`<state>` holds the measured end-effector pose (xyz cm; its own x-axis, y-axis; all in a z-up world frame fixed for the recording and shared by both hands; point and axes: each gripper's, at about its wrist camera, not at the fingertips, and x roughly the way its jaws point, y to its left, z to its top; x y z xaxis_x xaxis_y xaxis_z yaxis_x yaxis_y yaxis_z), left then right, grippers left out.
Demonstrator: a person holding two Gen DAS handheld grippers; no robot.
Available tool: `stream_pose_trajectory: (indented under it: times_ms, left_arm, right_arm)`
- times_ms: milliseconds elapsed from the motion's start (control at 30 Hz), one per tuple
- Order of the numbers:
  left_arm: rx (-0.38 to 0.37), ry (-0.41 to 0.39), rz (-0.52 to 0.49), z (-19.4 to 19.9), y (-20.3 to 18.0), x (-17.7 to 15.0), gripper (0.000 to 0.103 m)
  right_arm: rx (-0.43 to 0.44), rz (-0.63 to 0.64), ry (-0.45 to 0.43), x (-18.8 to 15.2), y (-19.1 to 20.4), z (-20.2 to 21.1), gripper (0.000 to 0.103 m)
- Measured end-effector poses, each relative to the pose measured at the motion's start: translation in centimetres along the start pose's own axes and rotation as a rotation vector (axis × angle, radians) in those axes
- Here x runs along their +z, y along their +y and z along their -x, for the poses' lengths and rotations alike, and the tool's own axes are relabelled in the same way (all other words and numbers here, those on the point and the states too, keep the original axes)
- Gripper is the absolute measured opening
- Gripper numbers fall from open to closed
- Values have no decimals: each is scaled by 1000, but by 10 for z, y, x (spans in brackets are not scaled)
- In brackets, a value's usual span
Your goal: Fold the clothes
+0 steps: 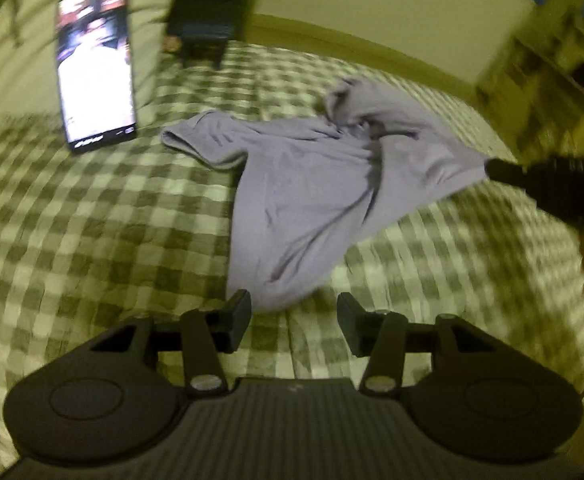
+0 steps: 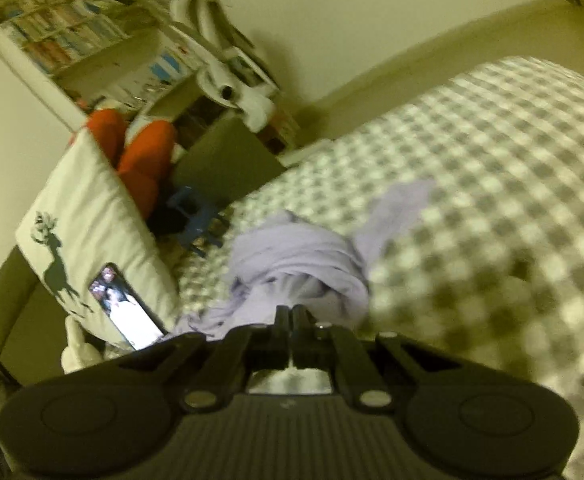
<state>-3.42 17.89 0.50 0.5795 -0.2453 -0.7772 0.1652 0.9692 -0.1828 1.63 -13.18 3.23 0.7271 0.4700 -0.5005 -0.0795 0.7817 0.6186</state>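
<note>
The right gripper [image 2: 292, 314], fingers pressed together on a corner of the rumpled lavender T-shirt [image 1: 311, 184], lifts that edge off the green-checked bedspread [image 1: 92, 220], while the spread left gripper [image 1: 294, 312] hovers at the near hem, apparently positioned to take it.

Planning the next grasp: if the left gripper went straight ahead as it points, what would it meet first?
Probably the near hem of the lavender shirt, just beyond the open left gripper; depth is unclear.

Left gripper [image 1: 293, 320] — jaws apart; right gripper [image 2: 292, 316] — jaws together.
</note>
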Motion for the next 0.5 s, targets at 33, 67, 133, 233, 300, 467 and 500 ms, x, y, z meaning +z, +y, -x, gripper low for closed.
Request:
stream_pose_trajectory:
  times_ms: [33, 67, 133, 233, 300, 467, 500]
  left_arm:
    - [4, 4, -18, -3, -2, 0, 51]
    - [6, 8, -29, -5, -5, -1, 51]
    - [16, 6, -24, -6, -4, 2, 51]
    - [35, -1, -15, -5, -2, 4, 51]
    - [51, -10, -7, -3, -2, 5, 51]
    - [84, -6, 44, -8, 3, 7, 51]
    - [87, -8, 53, -9, 4, 7, 51]
  right_arm:
    - [-14, 0, 3, 1, -3, 4, 0]
    - [-27, -1, 6, 2, -6, 8, 0]
    - [-53, 6, 8, 4, -12, 14, 0]
    - [-70, 16, 1, 5, -21, 19, 4]
    - [-81, 30, -1, 5, -22, 19, 13]
    - [-100, 77, -8, 5, -18, 10, 35]
    - [-100, 84, -10, 5, -16, 6, 35]
